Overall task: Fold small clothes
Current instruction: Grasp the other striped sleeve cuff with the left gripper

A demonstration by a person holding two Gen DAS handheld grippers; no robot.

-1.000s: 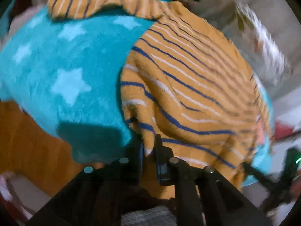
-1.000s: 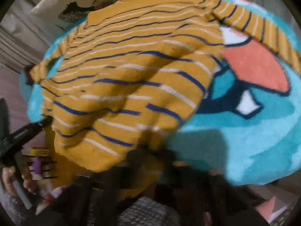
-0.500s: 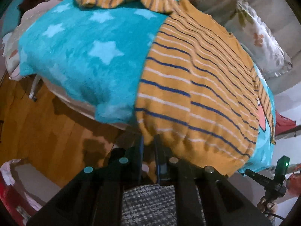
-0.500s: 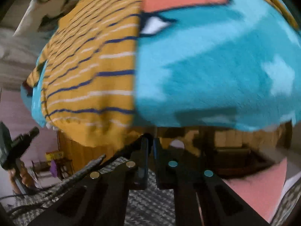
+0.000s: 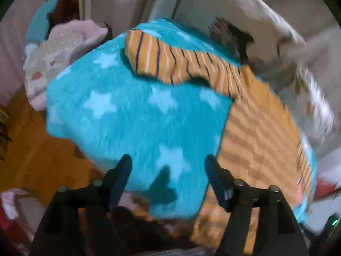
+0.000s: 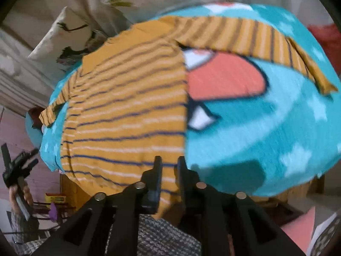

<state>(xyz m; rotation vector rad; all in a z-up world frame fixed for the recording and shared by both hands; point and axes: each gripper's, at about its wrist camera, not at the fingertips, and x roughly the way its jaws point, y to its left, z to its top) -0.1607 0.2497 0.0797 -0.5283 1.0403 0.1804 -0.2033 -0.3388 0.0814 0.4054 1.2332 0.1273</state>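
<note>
An orange sweater with navy and white stripes (image 6: 127, 111) lies flat on a teal star-print blanket (image 6: 266, 138), both sleeves spread out. In the left wrist view the sweater (image 5: 255, 132) lies to the right, one sleeve (image 5: 174, 64) stretching left over the blanket (image 5: 132, 123). My left gripper (image 5: 168, 170) is open and empty above the blanket's near edge. My right gripper (image 6: 169, 162) is nearly shut, its fingers astride the sweater's bottom right hem; the frames do not show whether cloth is pinched between them.
Floral pillows (image 6: 70, 40) lie beyond the blanket. A pink and white pillow (image 5: 57, 51) sits at the far left. Wooden floor (image 5: 36, 155) shows below the blanket's edge. My left gripper also shows in the right wrist view (image 6: 17, 168), at the left.
My left gripper has let go of the sweater's hem, opened wide and swung left over the blanket. The right gripper has moved back to the sweater's bottom right corner.
</note>
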